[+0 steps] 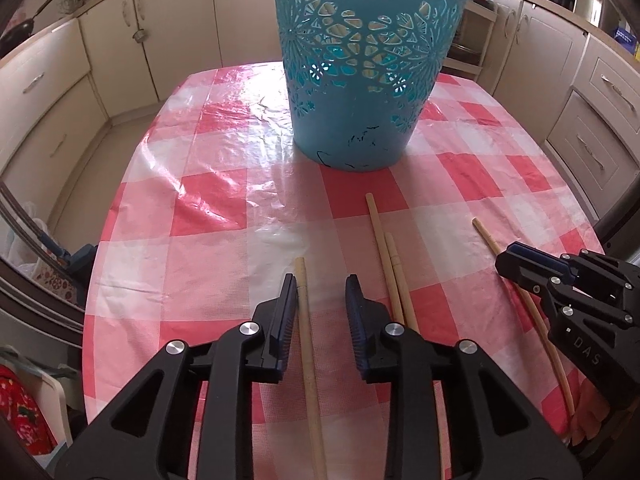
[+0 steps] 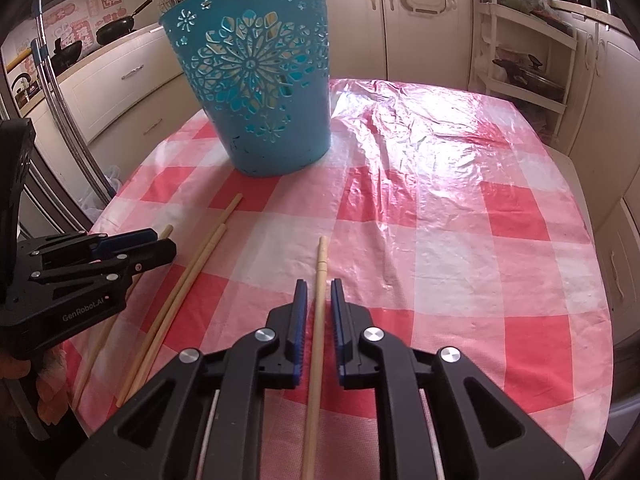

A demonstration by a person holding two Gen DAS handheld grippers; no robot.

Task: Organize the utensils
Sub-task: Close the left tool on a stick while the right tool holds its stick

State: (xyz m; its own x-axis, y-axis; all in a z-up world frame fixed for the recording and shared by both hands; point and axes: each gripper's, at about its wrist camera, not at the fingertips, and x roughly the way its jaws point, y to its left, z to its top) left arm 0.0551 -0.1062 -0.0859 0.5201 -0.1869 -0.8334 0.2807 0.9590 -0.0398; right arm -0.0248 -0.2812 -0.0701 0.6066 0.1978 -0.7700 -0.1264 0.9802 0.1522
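A teal cut-out basket (image 1: pixel 360 80) (image 2: pixel 260 92) stands upright at the far side of the red-and-white checked table (image 1: pixel 224 200). My left gripper (image 1: pixel 320 292) is open over a wooden chopstick (image 1: pixel 306 340), which lies along its left pad with a wide gap to the other pad. My right gripper (image 2: pixel 319 296) is open with another chopstick (image 2: pixel 316 340) between its pads and a thin gap on each side. In the left wrist view that same chopstick (image 1: pixel 486 236) pokes out past the right gripper (image 1: pixel 510 258). Two more chopsticks (image 1: pixel 384 256) (image 2: pixel 192 276) lie side by side between the grippers.
Cream kitchen cabinets (image 1: pixel 60 92) ring the table on all sides. A white shelf rack (image 2: pixel 520 60) stands behind the table at the right. Pans (image 2: pixel 120 26) sit on the counter at the left. The plastic cloth is wrinkled at the back right (image 2: pixel 420 120).
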